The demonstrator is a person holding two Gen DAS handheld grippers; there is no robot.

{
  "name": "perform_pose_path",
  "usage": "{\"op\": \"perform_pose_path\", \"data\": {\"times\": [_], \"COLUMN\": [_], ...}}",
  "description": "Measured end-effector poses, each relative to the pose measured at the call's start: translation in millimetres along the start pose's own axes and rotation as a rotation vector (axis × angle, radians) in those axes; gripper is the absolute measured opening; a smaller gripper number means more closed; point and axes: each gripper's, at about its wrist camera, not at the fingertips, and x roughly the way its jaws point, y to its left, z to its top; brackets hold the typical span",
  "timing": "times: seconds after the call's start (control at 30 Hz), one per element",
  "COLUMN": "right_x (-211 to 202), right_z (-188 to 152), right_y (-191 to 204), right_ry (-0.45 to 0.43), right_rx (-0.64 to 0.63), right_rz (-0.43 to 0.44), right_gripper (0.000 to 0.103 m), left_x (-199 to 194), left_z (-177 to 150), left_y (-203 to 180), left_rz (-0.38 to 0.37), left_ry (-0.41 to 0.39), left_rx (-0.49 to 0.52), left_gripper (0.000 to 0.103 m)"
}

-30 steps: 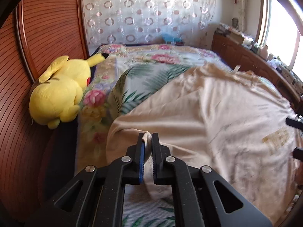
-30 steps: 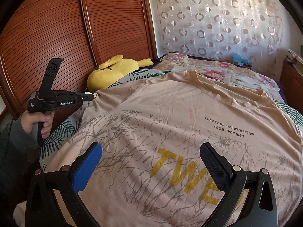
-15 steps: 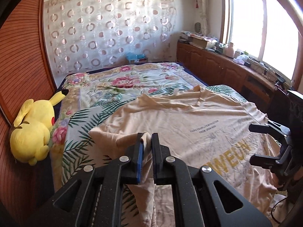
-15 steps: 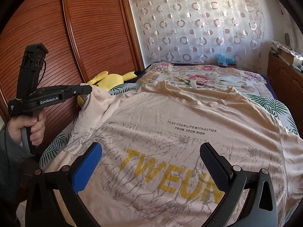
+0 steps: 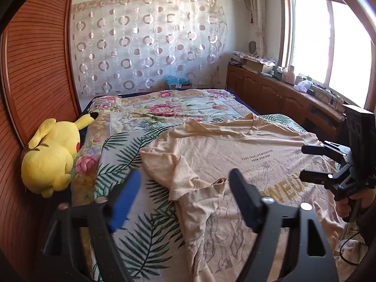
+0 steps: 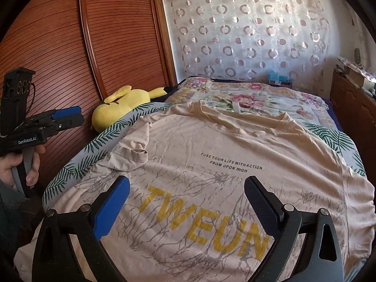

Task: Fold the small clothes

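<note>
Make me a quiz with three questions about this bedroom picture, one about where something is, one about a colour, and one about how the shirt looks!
1. Where is the yellow plush toy?
A. At the bed's edge beside the wooden wardrobe
B. On the windowsill
C. On top of the T-shirt

2. What colour is the big word on the T-shirt?
A. Red
B. Yellow
C. Green

3. How does the shirt's sleeve near the toy lie?
A. Spread flat outward
B. Folded in over the shirt
C. Hanging off the bed

Answers:
1 A: it lies against the wardrobe, off the shirt.
2 B: the large letters are yellow.
3 B: the sleeve lies crumpled on the shirt's front.
</note>
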Motion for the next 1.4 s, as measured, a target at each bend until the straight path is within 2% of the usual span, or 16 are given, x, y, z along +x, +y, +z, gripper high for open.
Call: {"op": "perform_pose_path", "data": {"times": [0.23,0.3,0.33,0.5,0.6,0.73,0.8,0.93,1.0,1.07,1.13,1.2,1.4], "right_x": [28,40,47,93,125,161,175,203,212,216,213,214,202], "right_z": [29,37,41,55,61,66,67,69,69,71,73,77,83], "right_y": [22,29,32,41,49,65,74,81,81,79,75,72,55], "right_ry": [0.012,0.009,0.013,0.077,0.146,0.217,0.253,0.321,0.329,0.327,0.315,0.301,0.217], "right_rx": [-0.119,-0.15,-0.161,-0.182,-0.179,-0.191,-0.208,-0.23,-0.231,-0.216,-0.198,-0.188,-0.112], "right_rz": [0.033,0.066,0.096,0.174,0.217,0.268,0.275,0.218,0.21,0.21,0.221,0.227,0.242], "right_gripper": [0.089,0.079,0.068,0.063,0.061,0.048,0.047,0.047,0.039,0.022,0.013,0.009,0.009], "left_x": [-3,-3,-5,-13,-17,-19,-18,-16,-16,-15,-15,-15,-13], "left_z": [-26,-33,-36,-50,-57,-66,-67,-71,-72,-73,-75,-76,-76], "left_y": [26,35,39,50,53,53,53,52,52,51,49,48,42], "left_rz": [0.073,0.077,0.08,0.097,0.106,0.106,0.104,0.095,0.091,0.091,0.087,0.085,0.072], "left_ry": [0.011,0.02,0.019,0.009,0.009,0.017,0.021,0.027,0.028,0.03,0.032,0.034,0.039], "left_rx": [-0.077,-0.107,-0.119,-0.152,-0.16,-0.164,-0.163,-0.165,-0.164,-0.161,-0.16,-0.159,-0.154], "left_gripper": [0.082,0.082,0.082,0.082,0.082,0.082,0.082,0.082,0.082,0.082,0.082,0.082,0.082]}}
